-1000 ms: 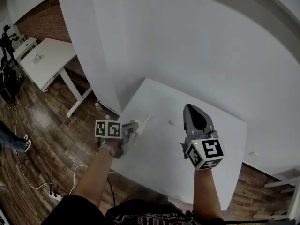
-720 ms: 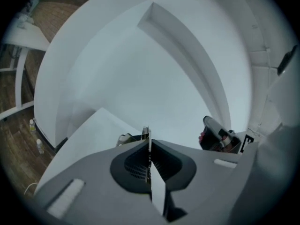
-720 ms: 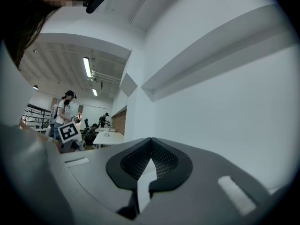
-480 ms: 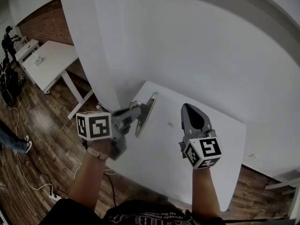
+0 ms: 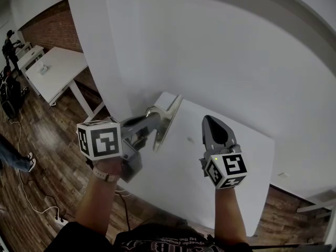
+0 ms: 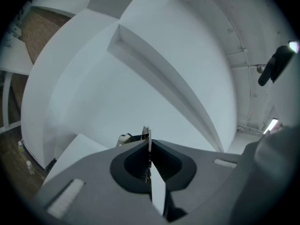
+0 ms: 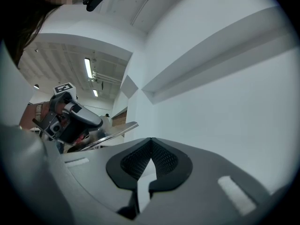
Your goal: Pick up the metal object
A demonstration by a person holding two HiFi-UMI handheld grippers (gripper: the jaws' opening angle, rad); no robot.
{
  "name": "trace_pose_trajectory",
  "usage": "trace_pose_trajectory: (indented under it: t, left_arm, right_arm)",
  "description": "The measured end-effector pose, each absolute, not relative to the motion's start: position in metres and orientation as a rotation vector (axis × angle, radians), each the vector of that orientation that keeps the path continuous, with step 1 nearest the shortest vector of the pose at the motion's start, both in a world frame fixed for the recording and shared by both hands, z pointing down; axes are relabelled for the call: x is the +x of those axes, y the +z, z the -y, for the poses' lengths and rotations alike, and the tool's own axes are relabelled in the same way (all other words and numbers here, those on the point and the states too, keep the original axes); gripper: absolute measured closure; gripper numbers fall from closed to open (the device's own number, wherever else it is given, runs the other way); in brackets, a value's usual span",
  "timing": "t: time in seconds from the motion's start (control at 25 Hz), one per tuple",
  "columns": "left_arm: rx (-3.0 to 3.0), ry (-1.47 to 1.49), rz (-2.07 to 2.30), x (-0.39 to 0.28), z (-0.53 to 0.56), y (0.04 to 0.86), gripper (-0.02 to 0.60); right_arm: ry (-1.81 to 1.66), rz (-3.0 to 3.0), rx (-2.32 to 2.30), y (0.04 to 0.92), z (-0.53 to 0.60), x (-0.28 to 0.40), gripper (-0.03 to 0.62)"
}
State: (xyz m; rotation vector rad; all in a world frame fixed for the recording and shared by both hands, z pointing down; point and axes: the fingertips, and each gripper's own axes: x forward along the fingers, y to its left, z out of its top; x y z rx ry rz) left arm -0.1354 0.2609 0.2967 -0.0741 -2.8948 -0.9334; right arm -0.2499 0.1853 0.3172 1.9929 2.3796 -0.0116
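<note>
The metal object (image 5: 167,121) is a thin, shiny, flat piece, held tilted on edge above the left side of the white table (image 5: 247,156). My left gripper (image 5: 154,114) is shut on its lower rim. In the left gripper view only its thin edge (image 6: 147,134) shows, pinched between the pads of the left gripper (image 6: 149,149). My right gripper (image 5: 210,122) hovers over the table's middle, shut, with nothing in it. The right gripper view shows the right gripper (image 7: 151,142) with its pads together, and beyond it, to the left, the metal object (image 7: 110,132) in the left gripper (image 7: 70,116).
A small speck (image 5: 191,138) lies on the table between the grippers. White walls stand close behind the table. A second white table (image 5: 52,70) stands at the far left on a wooden floor with cables (image 5: 31,203).
My left gripper has lifted the metal object from the table's left edge, up and toward the wall. The right gripper has barely moved.
</note>
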Motion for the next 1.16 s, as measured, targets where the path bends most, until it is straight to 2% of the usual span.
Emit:
trace_pose_trajectory:
  t: [1.16]
  left_arm:
    - [-0.111, -0.925, 2.865, -0.133, -0.262, 0.309, 0.58]
  right_arm:
    - [0.056, -2.358, 1.985, 0.311, -0.189, -0.245, 0.585]
